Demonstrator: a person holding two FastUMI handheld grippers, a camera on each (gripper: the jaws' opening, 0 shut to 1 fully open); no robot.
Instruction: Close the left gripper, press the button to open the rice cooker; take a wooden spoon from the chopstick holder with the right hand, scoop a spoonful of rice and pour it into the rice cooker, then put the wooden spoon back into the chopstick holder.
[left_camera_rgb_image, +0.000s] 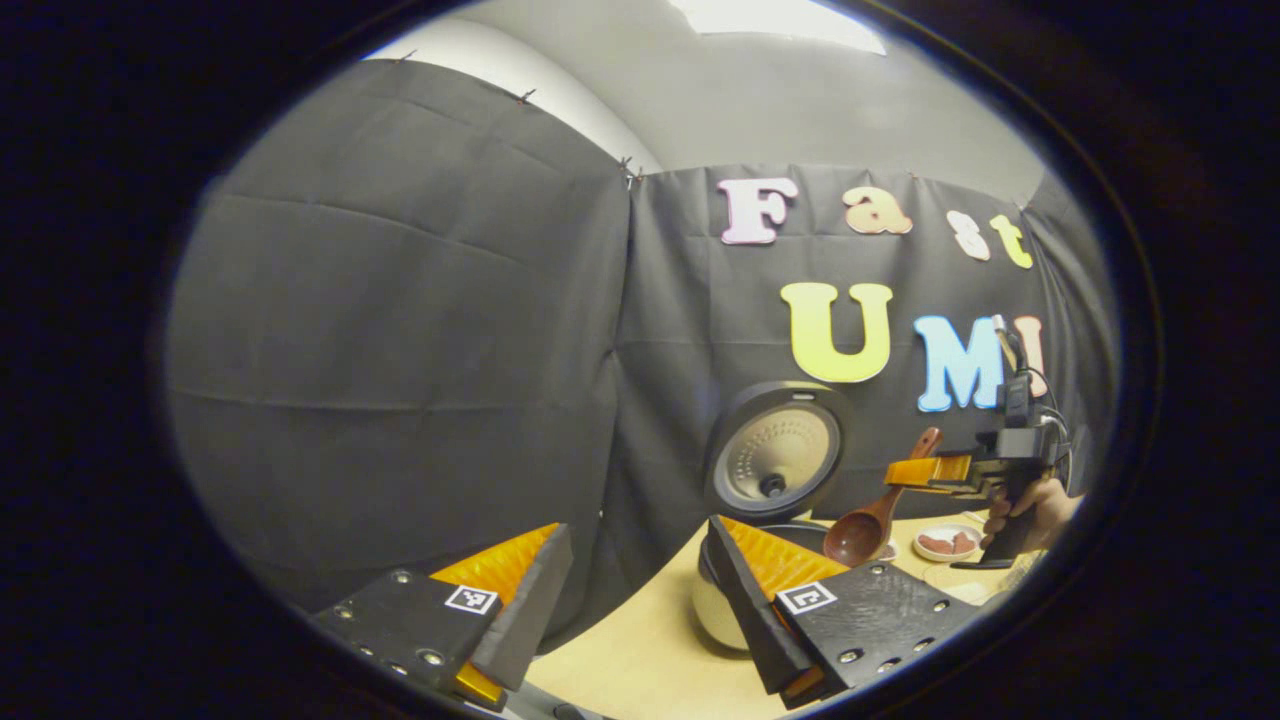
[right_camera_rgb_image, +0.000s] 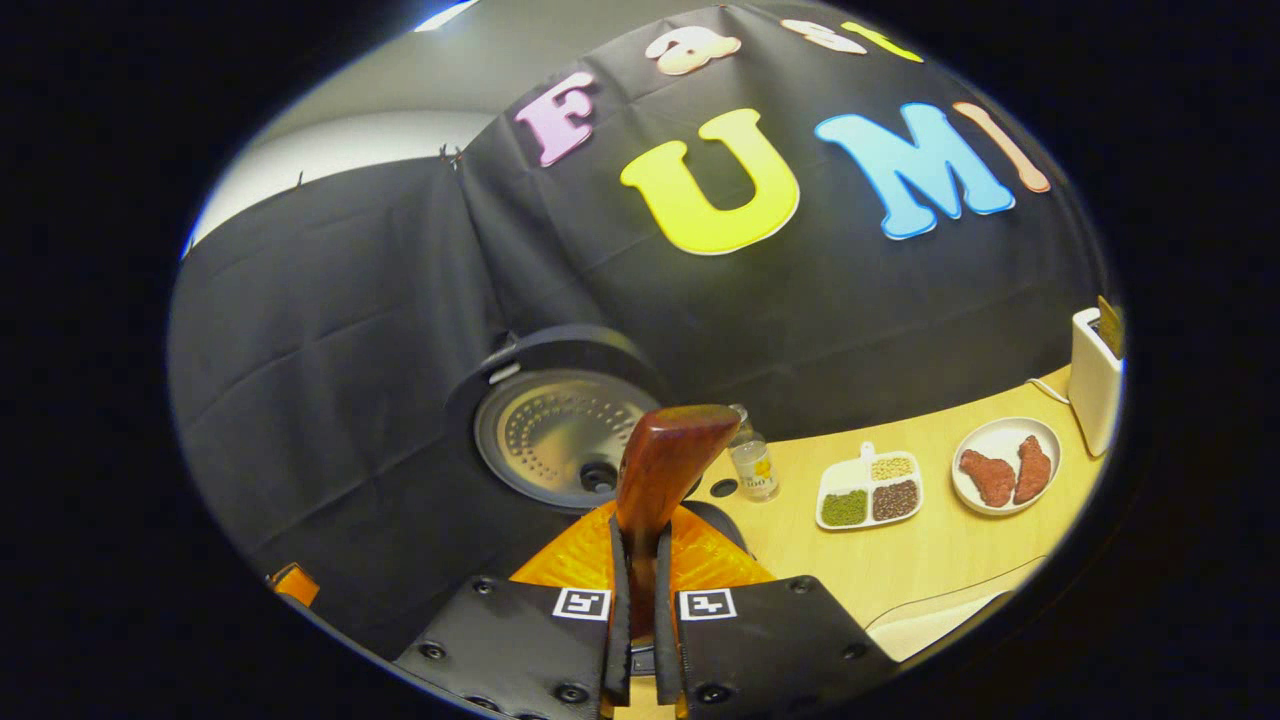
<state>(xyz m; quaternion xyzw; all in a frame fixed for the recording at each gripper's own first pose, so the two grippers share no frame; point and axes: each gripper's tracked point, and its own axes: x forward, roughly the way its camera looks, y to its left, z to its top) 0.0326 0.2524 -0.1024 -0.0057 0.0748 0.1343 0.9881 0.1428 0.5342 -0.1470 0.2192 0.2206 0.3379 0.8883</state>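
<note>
1. The rice cooker (right_camera_rgb_image: 560, 430) is standing on the tabletop (right_camera_rgb_image: 930, 560) with its lid up; the opening step looks done.
2. The right gripper (right_camera_rgb_image: 640, 610) is clamping its jaws on the wooden spoon (left_camera_rgb_image: 865, 525), bowl hanging over the cooker.
3. The left gripper (left_camera_rgb_image: 640, 610) is hovering with jaws apart, holding nothing.
4. I cannot tell whether the rice is poured; returning the spoon remains.
</note>
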